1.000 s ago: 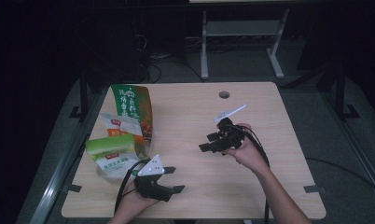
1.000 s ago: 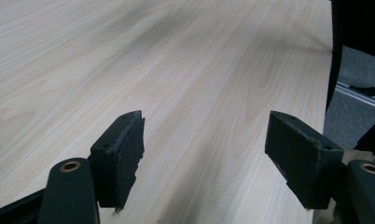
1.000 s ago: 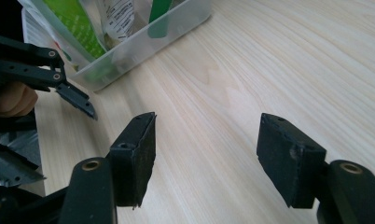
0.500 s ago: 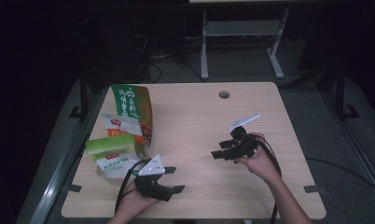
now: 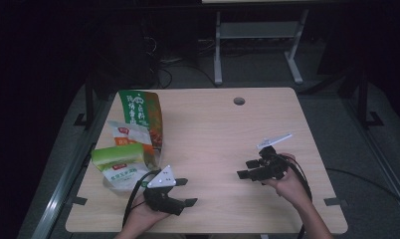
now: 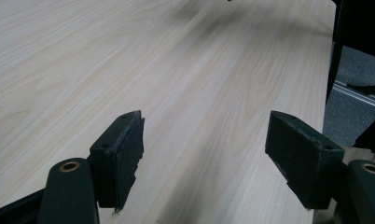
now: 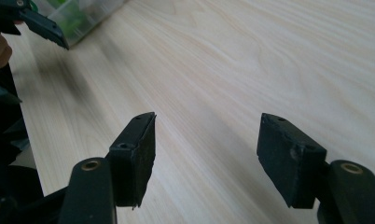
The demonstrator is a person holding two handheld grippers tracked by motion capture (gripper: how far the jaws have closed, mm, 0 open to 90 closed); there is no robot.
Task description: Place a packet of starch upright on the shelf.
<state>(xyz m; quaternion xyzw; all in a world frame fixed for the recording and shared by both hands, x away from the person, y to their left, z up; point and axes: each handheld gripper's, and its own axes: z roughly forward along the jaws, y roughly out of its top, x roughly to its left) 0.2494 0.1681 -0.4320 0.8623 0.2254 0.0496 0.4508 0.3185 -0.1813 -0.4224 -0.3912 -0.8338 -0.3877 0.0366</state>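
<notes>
My left gripper (image 5: 186,192) rests low over the table's near-left part, jaws open with nothing between them. The left gripper view shows its jaws (image 6: 204,135) wide apart over bare wood. Held in the person's hand at the near right, my right gripper (image 5: 244,169) points left and stands open and empty. In its own view (image 7: 206,135) there is only light wood grain between the jaws. Three snack bags lie at the left: a tall green one (image 5: 141,117), a white and orange one (image 5: 128,135), and a light green one (image 5: 121,167) beside the left gripper.
The light wooden table (image 5: 213,129) has a round cable hole (image 5: 239,101) near its far edge. A metal stand (image 5: 257,35) is on the dark floor behind the table. In the right gripper view, the left gripper's jaw tip (image 7: 41,23) shows at the top left.
The right gripper has moved toward the table's near right and sunk lower, jaws still wide. The left gripper and the bags have stayed in place.
</notes>
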